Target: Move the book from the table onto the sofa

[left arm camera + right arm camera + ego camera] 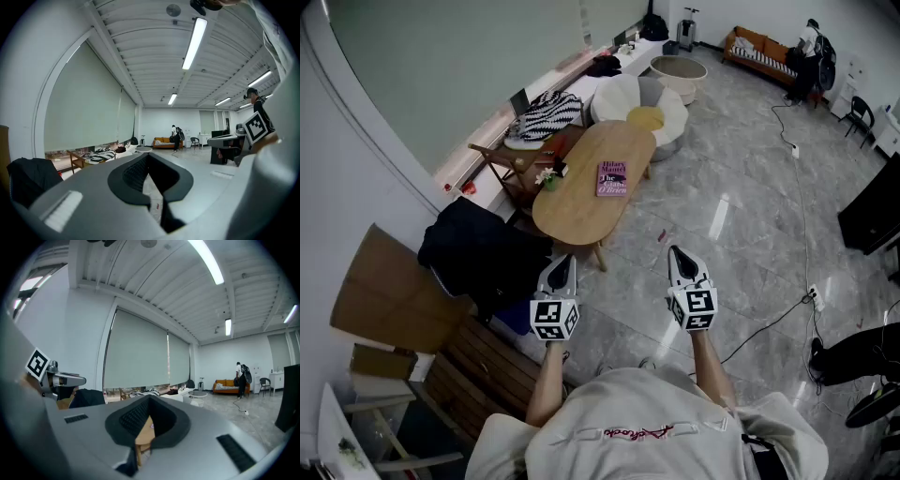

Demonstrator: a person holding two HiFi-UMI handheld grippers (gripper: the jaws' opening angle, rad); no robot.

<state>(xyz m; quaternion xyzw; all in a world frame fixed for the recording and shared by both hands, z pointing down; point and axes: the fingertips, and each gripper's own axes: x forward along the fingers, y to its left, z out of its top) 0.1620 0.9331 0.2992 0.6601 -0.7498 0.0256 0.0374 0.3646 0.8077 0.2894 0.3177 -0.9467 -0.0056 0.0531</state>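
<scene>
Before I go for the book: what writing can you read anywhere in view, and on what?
"Hilary Mantel": top of the cover of the book, on the wooden table.
"The Giant O'Brien": lower on that cover, small, probable reading.
Red script on the person's shirt: too blurred to read.
Cubes of left gripper and right gripper: square markers only, no words.

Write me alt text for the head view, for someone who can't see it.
Seen from above, a person holds the left gripper and right gripper, both shut and empty, toward an oval wooden table ahead, where a purple book lies flat. An orange sofa stands at the room's far end.
</scene>
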